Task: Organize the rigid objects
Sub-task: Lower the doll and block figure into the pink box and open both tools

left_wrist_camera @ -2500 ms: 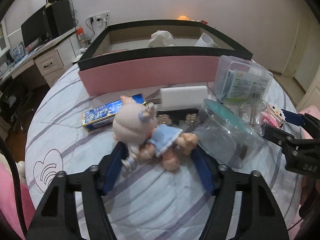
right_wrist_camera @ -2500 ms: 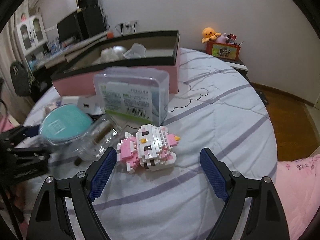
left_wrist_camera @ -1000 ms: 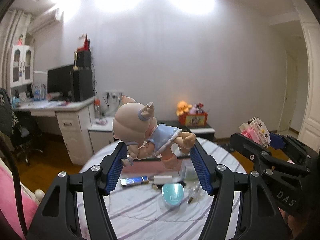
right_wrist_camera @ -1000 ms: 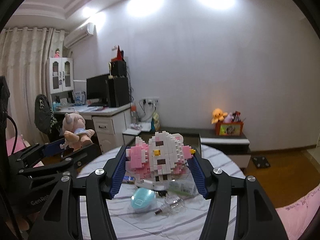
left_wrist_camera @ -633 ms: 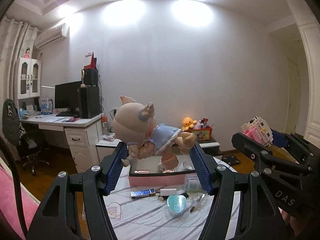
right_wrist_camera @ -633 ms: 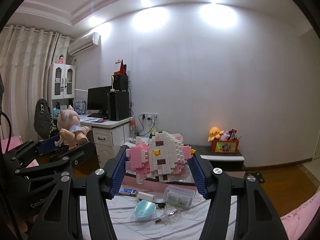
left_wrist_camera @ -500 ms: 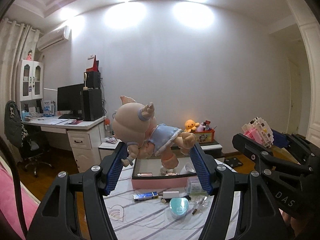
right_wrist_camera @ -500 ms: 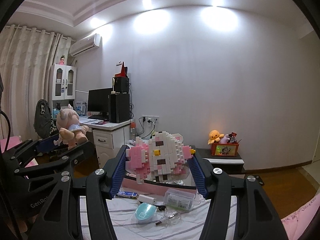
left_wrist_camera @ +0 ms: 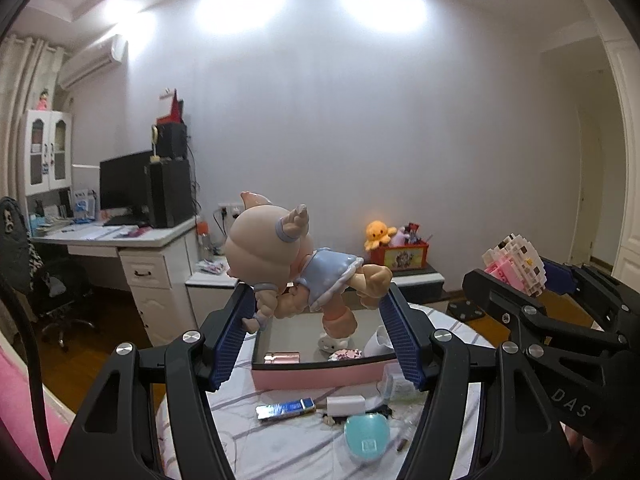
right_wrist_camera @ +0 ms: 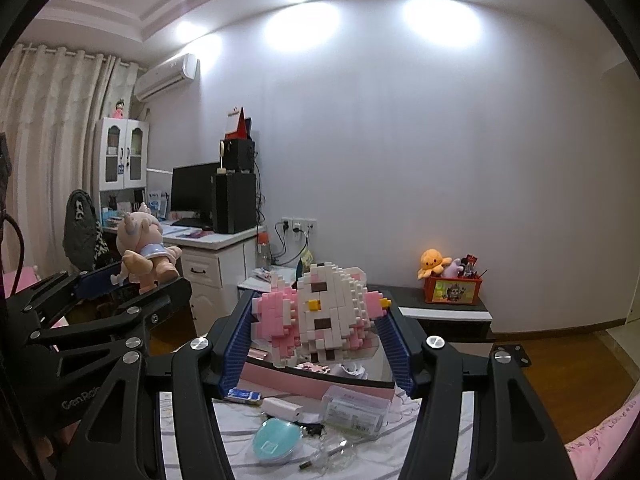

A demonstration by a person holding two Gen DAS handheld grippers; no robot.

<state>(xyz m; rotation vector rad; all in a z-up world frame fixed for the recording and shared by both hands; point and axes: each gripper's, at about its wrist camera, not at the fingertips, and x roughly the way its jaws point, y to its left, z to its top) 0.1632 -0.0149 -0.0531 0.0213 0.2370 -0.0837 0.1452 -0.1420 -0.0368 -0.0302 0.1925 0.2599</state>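
My left gripper (left_wrist_camera: 316, 320) is shut on a doll (left_wrist_camera: 288, 264) with a pale head and a blue dress, held high above the round table. My right gripper (right_wrist_camera: 320, 328) is shut on a pink and white brick figure (right_wrist_camera: 320, 316), also held high. The doll shows in the right wrist view (right_wrist_camera: 144, 248) at the left, and the brick figure shows in the left wrist view (left_wrist_camera: 514, 264) at the right. A pink box with a black rim (left_wrist_camera: 320, 374) lies open on the table below, with several small things inside.
On the striped tablecloth in front of the box lie a blue pack (left_wrist_camera: 286, 408), a white charger (left_wrist_camera: 346, 404), a teal round case (left_wrist_camera: 366, 436) and a clear plastic box (right_wrist_camera: 356, 406). A desk with a monitor (left_wrist_camera: 124, 192) stands at the left.
Both grippers closed on their toys and lifted them from the table to well above it. Over the last half second they rose a little more, and the table looks smaller.
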